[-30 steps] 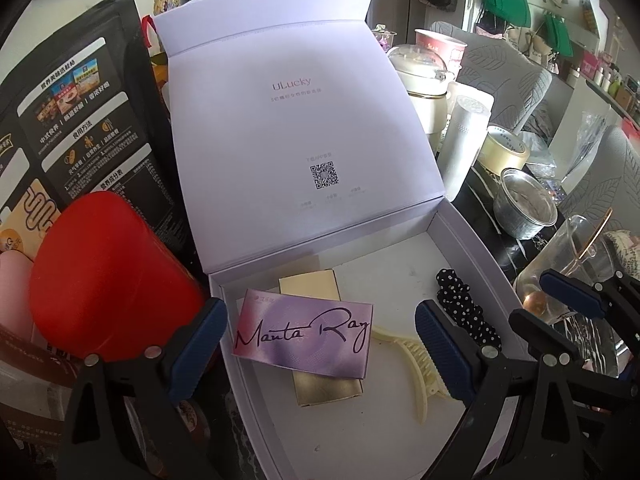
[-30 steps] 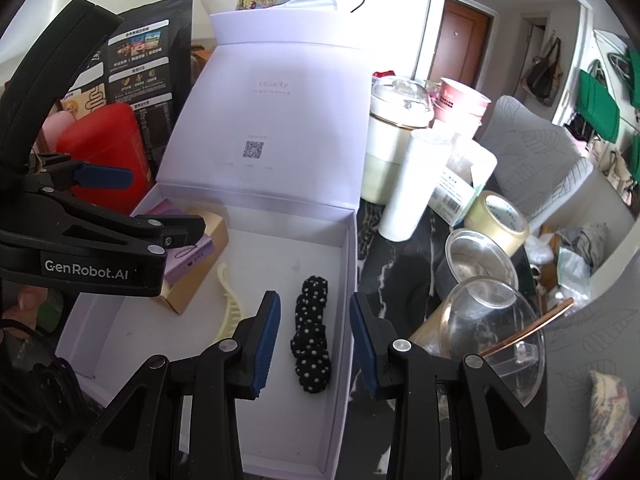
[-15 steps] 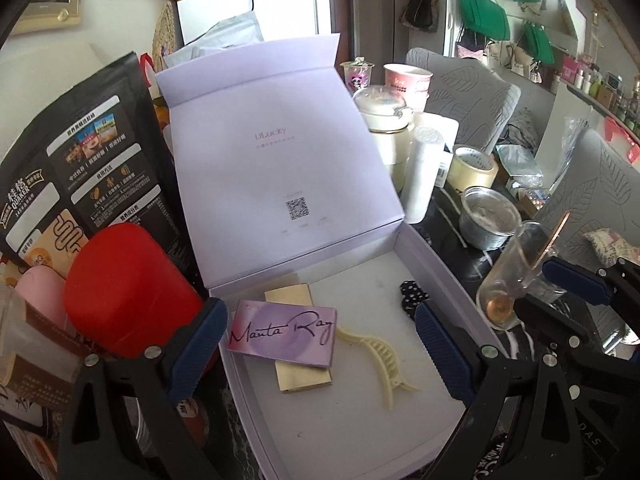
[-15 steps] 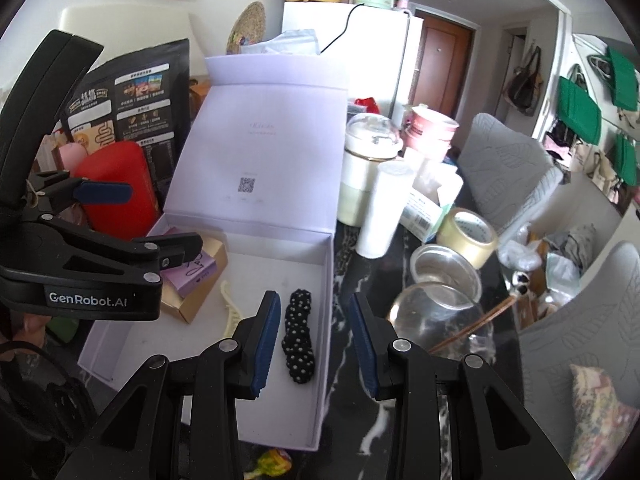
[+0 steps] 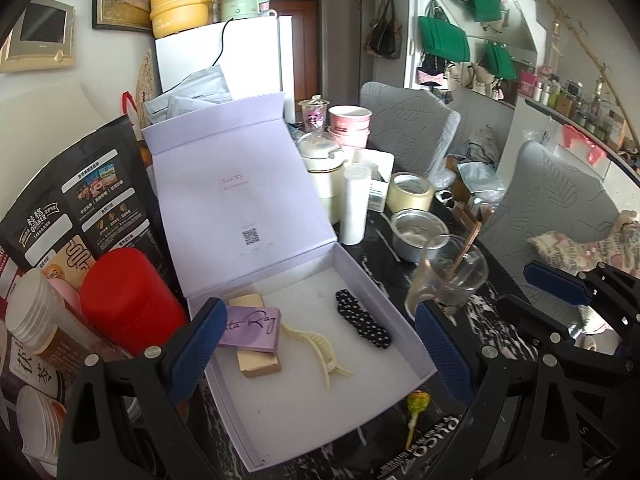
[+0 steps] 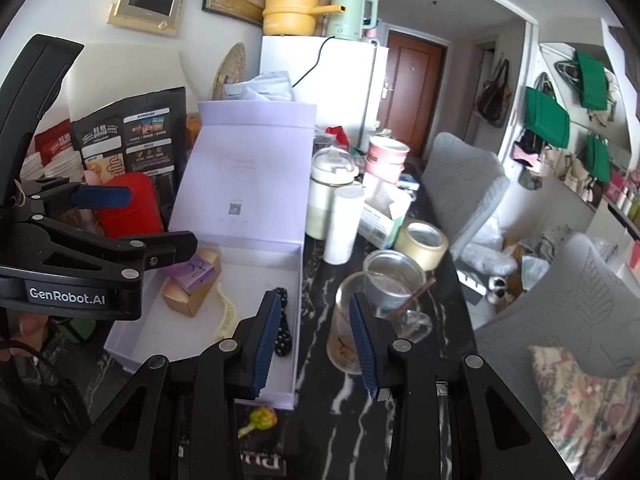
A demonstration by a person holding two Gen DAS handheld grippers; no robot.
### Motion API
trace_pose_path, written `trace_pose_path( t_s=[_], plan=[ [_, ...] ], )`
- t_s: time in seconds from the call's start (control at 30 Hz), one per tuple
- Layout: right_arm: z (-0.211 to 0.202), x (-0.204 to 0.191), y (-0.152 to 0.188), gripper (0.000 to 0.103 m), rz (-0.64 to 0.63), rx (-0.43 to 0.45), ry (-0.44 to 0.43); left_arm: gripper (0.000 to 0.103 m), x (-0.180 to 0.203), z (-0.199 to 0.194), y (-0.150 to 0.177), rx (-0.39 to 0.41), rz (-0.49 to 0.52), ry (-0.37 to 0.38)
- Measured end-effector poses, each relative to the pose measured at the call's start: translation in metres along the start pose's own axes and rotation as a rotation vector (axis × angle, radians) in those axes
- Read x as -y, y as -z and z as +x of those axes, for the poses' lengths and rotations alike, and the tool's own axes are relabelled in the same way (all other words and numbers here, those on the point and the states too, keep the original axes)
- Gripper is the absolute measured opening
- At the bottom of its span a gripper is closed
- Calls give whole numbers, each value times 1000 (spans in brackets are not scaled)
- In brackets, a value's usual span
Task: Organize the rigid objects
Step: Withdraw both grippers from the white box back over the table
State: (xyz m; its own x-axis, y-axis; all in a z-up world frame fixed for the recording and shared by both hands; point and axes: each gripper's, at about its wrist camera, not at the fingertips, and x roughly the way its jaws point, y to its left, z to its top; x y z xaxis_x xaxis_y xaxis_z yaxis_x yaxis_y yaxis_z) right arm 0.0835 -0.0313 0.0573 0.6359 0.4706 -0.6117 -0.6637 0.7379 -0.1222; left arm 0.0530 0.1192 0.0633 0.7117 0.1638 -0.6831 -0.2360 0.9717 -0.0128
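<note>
Left claw [image 5: 316, 344] wide, empty; right claw [image 6: 316, 336] empty.

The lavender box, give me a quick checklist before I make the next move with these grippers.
1. Lavender box lid stands open: ok.
2. Left gripper holds nothing, jaws wide: ok.
3. Right gripper holds nothing, jaws apart: ok.
4. Items inside the box, the purple card box on the gold box, the cream hair claw and the polka-dot clip: ok.
5. Bare floor left in the box near its front: ok.
6. Glass cup stands close to the box's right wall, a knock risk: not ok.
</note>
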Motion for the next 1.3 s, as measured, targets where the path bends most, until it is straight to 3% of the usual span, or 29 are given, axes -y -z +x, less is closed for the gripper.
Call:
trace_pose_path(
  t_s=[0.43,0.7,1.3],
  plan=[
    [-49,12,33,36,27,19,46,96,33,-27,29,2,37,61],
    [-59,14,53,36,52,-2,52,96,49,-34,49,-21,80,95],
    [-47,4,104,36,118,-105,52,96,38,3,94,-148,102,68]
  ],
)
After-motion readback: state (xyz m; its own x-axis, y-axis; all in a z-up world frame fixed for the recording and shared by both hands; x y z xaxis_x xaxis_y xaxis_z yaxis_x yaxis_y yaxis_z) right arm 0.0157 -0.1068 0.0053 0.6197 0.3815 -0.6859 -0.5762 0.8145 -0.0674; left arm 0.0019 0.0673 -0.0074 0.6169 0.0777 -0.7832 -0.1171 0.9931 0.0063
